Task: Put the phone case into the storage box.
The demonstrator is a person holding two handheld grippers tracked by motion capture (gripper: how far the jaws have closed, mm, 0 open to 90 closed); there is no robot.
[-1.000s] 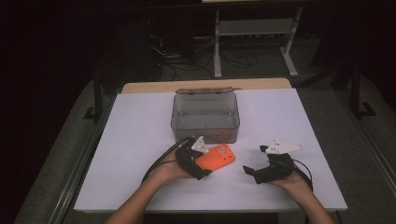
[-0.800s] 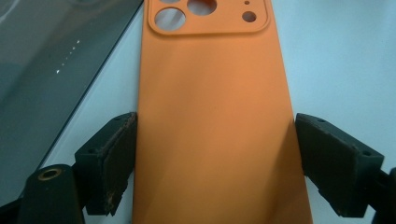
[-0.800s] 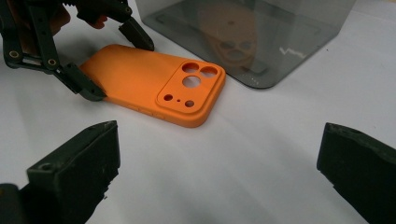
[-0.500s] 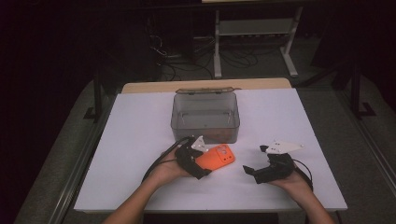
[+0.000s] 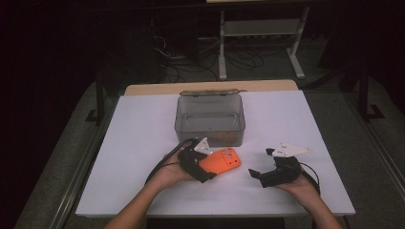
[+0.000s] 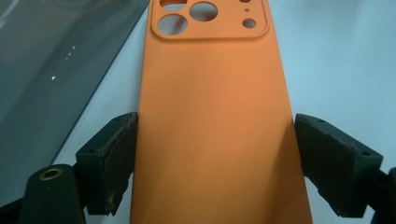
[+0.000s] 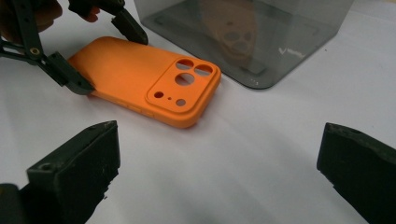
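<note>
My left gripper [image 5: 206, 167] has its jaws either side of the flat orange silicone phone case [image 5: 220, 161], touching its long edges; I judge it clamped. The case lies on the white table [image 5: 143, 143], just in front of the grey translucent plastic box [image 5: 210, 119]. My right gripper [image 5: 260, 175] rests nearby, jaws apart and empty. The box looks empty, so any placing seems left to do.

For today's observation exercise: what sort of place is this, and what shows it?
Probably a lab or workshop set up for recording. A white-topped table stands in a dark room, cables lie tangled on the floor behind it beside a metal stand, and a person works with the left gripper and right gripper.
</note>
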